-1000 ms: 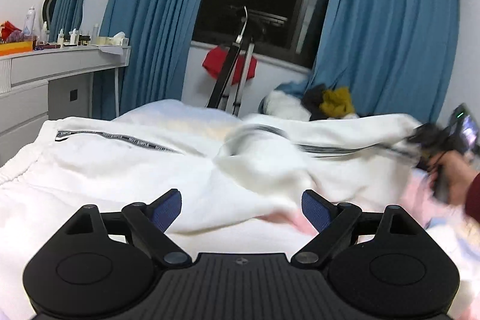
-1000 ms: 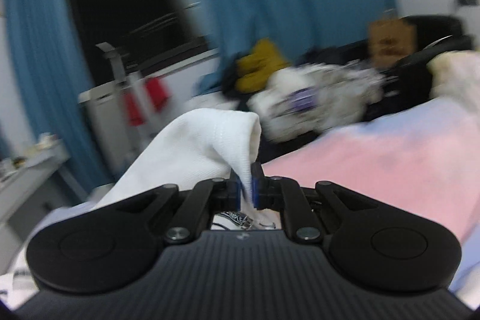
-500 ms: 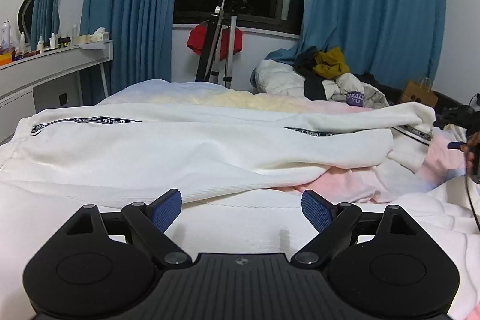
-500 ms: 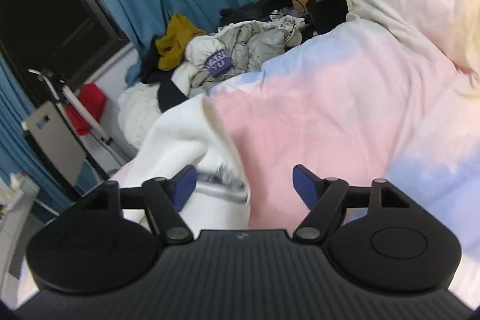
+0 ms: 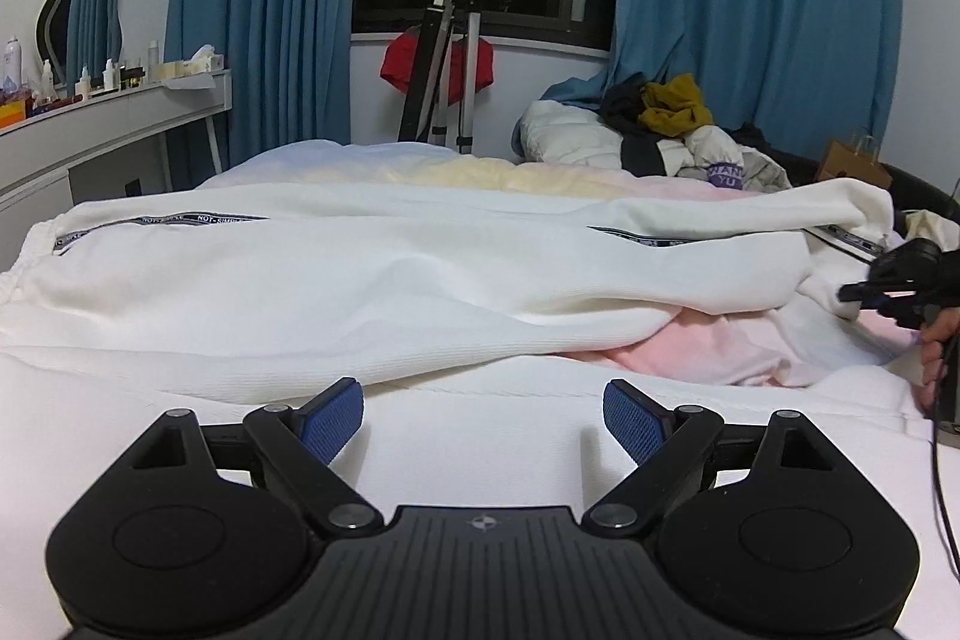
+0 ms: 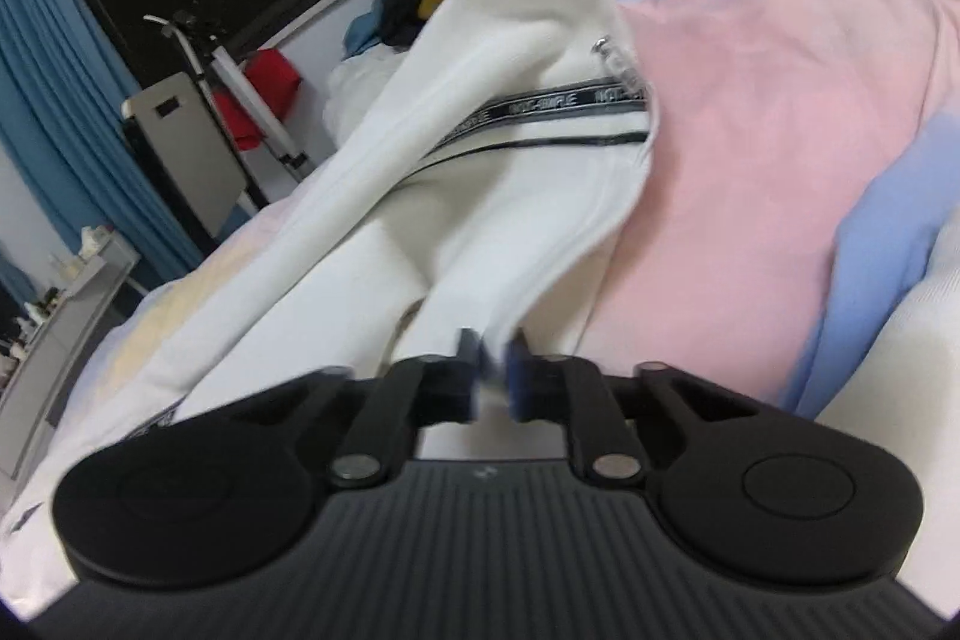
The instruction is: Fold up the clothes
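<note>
- White trousers lie stretched across the bed, over a pastel duvet; the hem end with the black printed tape is on the right side.
- Right gripper: jaws have just been closing, now nearly together, w/ a bit of white hem cloth between the pads (blurred, so how deep the bite is I cannot tell).
- Left gripper: wide open, holds nothing, hovers over white cloth near the trousers' near edge.
- Risk: a shallow pinch can slip when lifted, or it catches the duvet too, so the fold drags.
- Room: bed surface ahead is free; clothes pile and bed edge are well apart.
</note>
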Available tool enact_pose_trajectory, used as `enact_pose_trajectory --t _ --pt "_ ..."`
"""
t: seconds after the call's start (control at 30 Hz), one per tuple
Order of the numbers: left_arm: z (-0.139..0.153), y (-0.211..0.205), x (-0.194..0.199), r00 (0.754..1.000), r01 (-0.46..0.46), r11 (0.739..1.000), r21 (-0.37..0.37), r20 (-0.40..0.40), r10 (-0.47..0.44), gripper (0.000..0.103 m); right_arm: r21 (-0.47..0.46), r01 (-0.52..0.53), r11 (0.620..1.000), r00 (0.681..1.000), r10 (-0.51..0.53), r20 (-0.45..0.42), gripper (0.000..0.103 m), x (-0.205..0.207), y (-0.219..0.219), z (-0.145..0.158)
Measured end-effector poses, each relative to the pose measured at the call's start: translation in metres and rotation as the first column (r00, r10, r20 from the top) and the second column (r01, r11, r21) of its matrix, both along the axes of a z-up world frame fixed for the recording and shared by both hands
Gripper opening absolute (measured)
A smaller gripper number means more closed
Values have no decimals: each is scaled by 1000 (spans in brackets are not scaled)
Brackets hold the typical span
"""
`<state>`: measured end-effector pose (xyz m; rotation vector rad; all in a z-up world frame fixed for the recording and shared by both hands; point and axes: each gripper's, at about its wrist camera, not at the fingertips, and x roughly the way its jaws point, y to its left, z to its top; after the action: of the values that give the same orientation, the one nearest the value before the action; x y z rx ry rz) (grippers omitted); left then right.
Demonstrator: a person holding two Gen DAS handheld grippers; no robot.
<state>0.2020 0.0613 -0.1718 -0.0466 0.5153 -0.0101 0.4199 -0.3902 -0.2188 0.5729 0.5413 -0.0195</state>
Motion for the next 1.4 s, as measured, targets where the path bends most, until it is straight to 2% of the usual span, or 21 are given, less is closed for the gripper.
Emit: enact_pose_trajectory --t 0.07,0.17,0.23,0.33,0.43,0.53,0.6,0.7,0.77,0.8,0.83,0.9,0.93,1.03,1.13,1.2,1.27,1.33,1.4 --pt "0 5 8 1000 -26 1000 -17 -8 26 89 36 28 999 997 -30 71 8 -9 -11 12" --pt "3 16 14 999 -52 995 -87 -4 52 89 98 88 991 980 -103 169 8 -23 -36 38" --pt "8 20 14 998 -65 993 -95 20 67 89 120 147 982 960 -171 223 8 -35 -55 53" --pt "14 24 14 996 -65 993 -102 53 71 89 105 267 958 918 -286 274 8 -53 -84 63" --pt "15 25 15 997 -58 992 -111 51 64 89 53 336 940 912 -339 232 8 -60 -102 48" --pt "15 24 17 998 -47 993 -112 43 52 90 123 350 929 923 -364 127 9 -64 -117 15" --pt "15 23 15 998 -39 994 -101 47 44 90 190 359 914 924 -377 70 11 -71 -124 4" --pt "15 22 13 999 -27 995 -100 42 31 90 201 388 900 913 -404 46 27 -87 -120 11" --pt "15 19 12 999 -24 995 -95 38 27 90 184 416 890 901 -431 44 30 -99 -113 21" --pt "16 19 10 999 -24 995 -94 33 27 90 190 414 890 902 -429 43 38 -102 -108 24" --pt "16 18 9 999 -23 995 -98 25 26 90 195 412 890 903 -428 42 51 -106 -103 28" --pt "16 18 5 1000 -18 994 -109 10 19 90 206 408 889 904 -425 40 62 -114 -93 36" --pt "15 17 4 1000 -14 994 -106 5 15 90 213 394 894 911 -411 36 65 -115 -88 38" --pt "14 13 2 1000 -9 996 -93 -6 8 90 239 275 931 959 -284 4 66 -100 -69 33" --pt "11 12 4 1000 -11 995 -97 -14 10 90 270 211 939 977 -202 -63 66 -75 -55 11" --pt "8 13 6 1000 -12 994 -109 -24 10 90 288 223 931 975 -207 -87 63 -59 -57 -9" --pt "5 16 7 999 -15 994 -112 -40 11 90 299 234 925 972 -213 -102 51 -46 -59 -26" --pt "3 16 9 999 -19 995 -98 -47 14 90 266 240 934 971 -230 -70 18 -44 -60 -27" --pt "2 18 12 998 -22 995 -95 -53 17 90 202 245 948 969 -243 -36 11 -46 -60 -17"
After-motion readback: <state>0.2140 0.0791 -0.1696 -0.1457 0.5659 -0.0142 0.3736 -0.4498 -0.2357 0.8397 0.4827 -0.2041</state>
